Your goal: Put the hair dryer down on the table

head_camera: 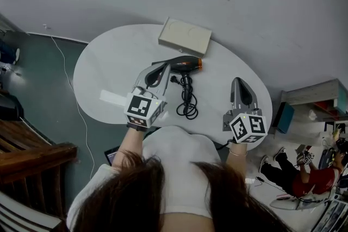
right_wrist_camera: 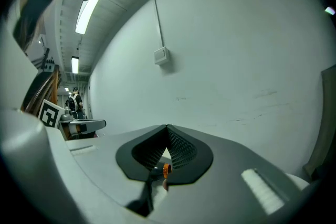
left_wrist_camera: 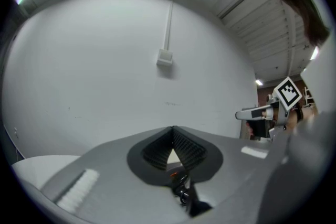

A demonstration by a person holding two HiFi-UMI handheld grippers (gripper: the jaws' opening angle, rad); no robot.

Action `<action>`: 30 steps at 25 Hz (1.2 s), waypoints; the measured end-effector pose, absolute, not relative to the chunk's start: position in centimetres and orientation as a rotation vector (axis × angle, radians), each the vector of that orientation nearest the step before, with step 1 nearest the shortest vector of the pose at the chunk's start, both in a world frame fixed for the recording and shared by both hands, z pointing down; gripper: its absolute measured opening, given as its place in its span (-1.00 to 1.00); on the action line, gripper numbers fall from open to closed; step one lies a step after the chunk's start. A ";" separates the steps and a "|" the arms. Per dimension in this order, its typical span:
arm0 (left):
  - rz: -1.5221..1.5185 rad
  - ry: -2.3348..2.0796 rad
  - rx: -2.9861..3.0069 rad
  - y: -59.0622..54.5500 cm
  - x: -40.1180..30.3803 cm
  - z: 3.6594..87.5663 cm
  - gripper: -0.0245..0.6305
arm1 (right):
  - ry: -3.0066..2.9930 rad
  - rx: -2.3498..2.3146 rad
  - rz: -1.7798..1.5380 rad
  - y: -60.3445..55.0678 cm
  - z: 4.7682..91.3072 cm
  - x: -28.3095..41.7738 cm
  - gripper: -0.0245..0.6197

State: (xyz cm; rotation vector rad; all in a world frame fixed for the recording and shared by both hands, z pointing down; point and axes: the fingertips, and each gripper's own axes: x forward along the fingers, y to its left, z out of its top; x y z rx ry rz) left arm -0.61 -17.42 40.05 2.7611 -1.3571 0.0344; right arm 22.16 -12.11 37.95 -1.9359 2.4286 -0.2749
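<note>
The black hair dryer with an orange nozzle ring lies on its side on the white oval table, its cord coiled toward me. My left gripper is shut and empty, its tips just left of the dryer's rear end; I cannot tell if they touch. My right gripper hovers shut and empty over the table's right end, well apart from the dryer. In the left gripper view the closed tips meet above the dryer. The right gripper view shows closed tips and the orange ring below.
A flat beige box lies at the table's far edge behind the dryer. A wooden chair stands at the left. At the right are a low shelf and a person in red sitting on the floor.
</note>
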 end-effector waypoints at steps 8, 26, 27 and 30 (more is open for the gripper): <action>0.044 -1.373 2.744 -17.5 -0.8 40.4 -0.75 | 2.462 -1.987 -0.250 -11.5 39.3 22.5 -0.92; 0.057 -1.388 2.730 -18.1 -1.6 40.5 -0.75 | 2.492 -2.005 -0.222 -13.0 39.4 22.4 -0.92; 0.057 -1.389 2.729 -18.1 -1.6 40.6 -0.75 | 2.493 -2.003 -0.224 -13.0 39.4 22.4 -0.92; 0.057 -1.390 2.729 -18.0 -1.8 40.5 -0.75 | 2.490 -2.001 -0.230 -12.9 39.4 22.2 -0.92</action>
